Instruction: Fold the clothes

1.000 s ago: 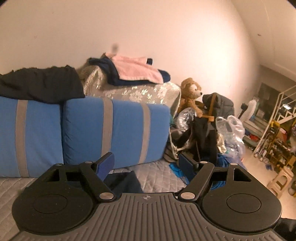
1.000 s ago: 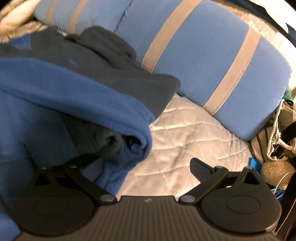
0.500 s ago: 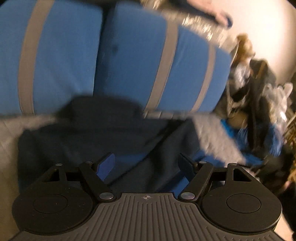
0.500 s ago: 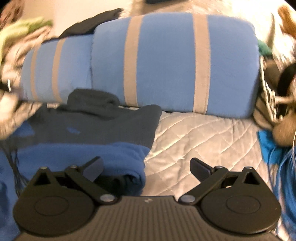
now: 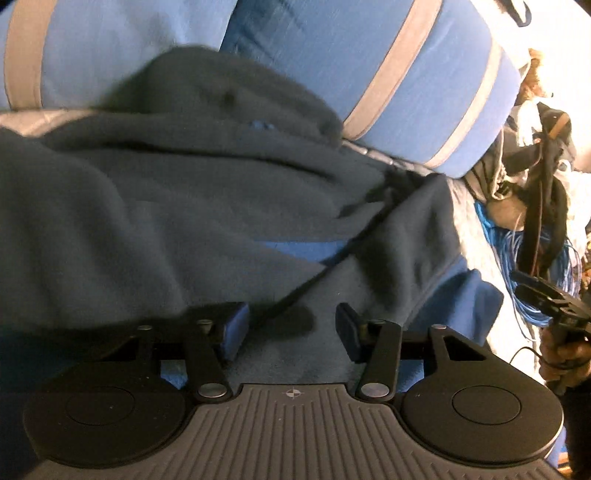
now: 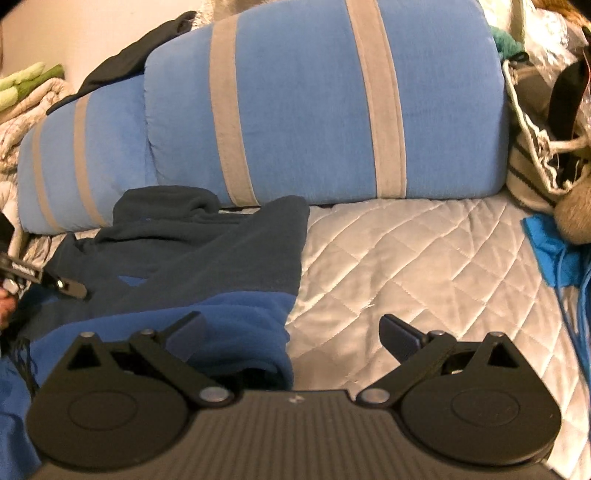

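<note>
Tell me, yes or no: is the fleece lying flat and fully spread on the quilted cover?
No. The fleece is bunched and folded over at its near edge on the quilted cover.

A lived-in bedroom at home: a quilted bed cover [image 6: 424, 266] with striped blue pillows [image 6: 314, 110] propped against a plain wall [image 6: 74, 26]. Clothes [image 6: 129, 55] and bedding [image 6: 29, 96] are heaped behind the pillows. A striped bag [image 6: 532, 158] and tangled blue cord [image 5: 517, 266] crowd the bedside.
</note>
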`<action>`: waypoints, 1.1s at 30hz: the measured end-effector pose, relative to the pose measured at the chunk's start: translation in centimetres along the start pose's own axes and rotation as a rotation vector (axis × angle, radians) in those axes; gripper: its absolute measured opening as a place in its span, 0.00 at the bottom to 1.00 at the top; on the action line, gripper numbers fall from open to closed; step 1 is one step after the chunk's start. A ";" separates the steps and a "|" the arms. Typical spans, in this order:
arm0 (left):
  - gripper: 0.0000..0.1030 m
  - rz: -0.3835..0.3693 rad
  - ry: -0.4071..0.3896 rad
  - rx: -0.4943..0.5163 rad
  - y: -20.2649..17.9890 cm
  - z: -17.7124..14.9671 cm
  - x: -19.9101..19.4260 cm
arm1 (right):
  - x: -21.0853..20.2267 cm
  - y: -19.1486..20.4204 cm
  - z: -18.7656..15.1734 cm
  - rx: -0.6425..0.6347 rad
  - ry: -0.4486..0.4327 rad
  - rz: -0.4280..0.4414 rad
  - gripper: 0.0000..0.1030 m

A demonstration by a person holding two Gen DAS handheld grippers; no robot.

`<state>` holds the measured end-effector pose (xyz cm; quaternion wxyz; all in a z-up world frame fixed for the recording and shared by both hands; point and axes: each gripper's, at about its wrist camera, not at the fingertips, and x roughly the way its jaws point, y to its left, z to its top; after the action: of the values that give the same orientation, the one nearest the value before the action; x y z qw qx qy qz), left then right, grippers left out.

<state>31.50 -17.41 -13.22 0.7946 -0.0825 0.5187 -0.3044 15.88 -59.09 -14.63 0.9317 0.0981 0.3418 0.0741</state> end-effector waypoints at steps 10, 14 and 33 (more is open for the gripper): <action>0.05 0.058 -0.110 0.061 -0.7 -1.0 -2.2 | 4.2 1.2 -1.5 -0.091 0.089 -0.082 1.00; 0.05 0.077 -0.101 0.052 -1.0 -1.1 -1.9 | 4.3 1.2 -1.8 -0.082 0.111 -0.103 1.00; 0.69 0.286 -0.442 0.038 -3.4 -4.7 -16.5 | -3.5 4.9 0.6 -0.285 -0.036 -0.261 1.00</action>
<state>21.51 -9.92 -1.05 0.9250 -0.0580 0.3330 -0.1734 13.27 -55.14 -10.84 0.9438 -0.0790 0.3209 -0.0015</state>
